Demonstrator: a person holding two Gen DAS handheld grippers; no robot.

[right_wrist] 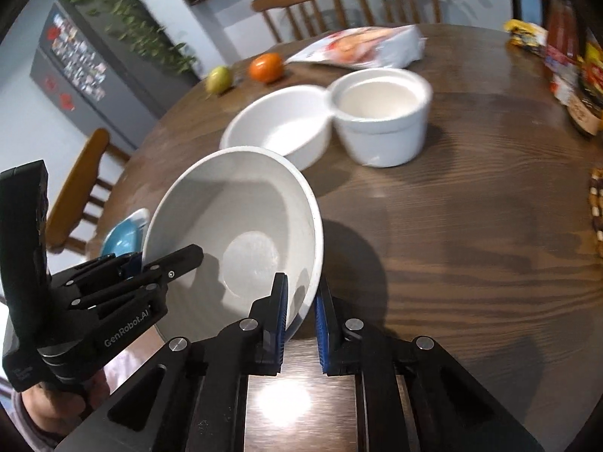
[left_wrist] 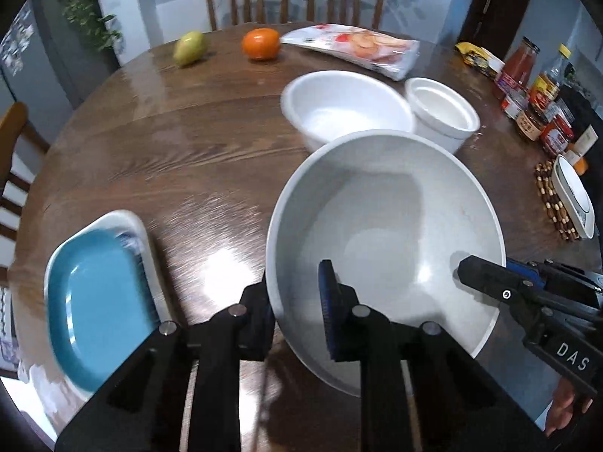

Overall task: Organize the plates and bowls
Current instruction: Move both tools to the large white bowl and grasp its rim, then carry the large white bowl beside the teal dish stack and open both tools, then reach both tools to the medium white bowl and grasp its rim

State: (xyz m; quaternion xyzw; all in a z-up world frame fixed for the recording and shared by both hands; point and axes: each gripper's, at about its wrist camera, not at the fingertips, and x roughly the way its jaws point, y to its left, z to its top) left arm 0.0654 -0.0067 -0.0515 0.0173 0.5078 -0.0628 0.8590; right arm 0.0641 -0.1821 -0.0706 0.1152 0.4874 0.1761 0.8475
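Note:
A large white bowl [left_wrist: 384, 233] [right_wrist: 241, 218] hangs tilted over the wooden table, held by both grippers. My left gripper [left_wrist: 297, 316] is shut on its near rim, one finger inside and one outside. My right gripper [right_wrist: 301, 312] is shut on the opposite rim, its blue pads [right_wrist: 280, 312] pinching the wall. Each gripper shows in the other's view: the right gripper [left_wrist: 482, 275] at the bowl's right edge, the left gripper [right_wrist: 169, 263] at its left edge. Behind stand a shallow white bowl [left_wrist: 346, 109] [right_wrist: 279, 124] and a deep white bowl [left_wrist: 441, 113] [right_wrist: 380, 120], touching. A blue plate [left_wrist: 98, 301] [right_wrist: 120, 237] lies on a white plate at the left.
An orange [left_wrist: 260, 43], a pear [left_wrist: 189, 48] and a snack bag [left_wrist: 358, 49] lie at the far side. Jars and bottles [left_wrist: 535, 101] line the right edge, beside a white dish [left_wrist: 573, 196] on a beaded trivet. Wooden chairs surround the round table [left_wrist: 169, 143].

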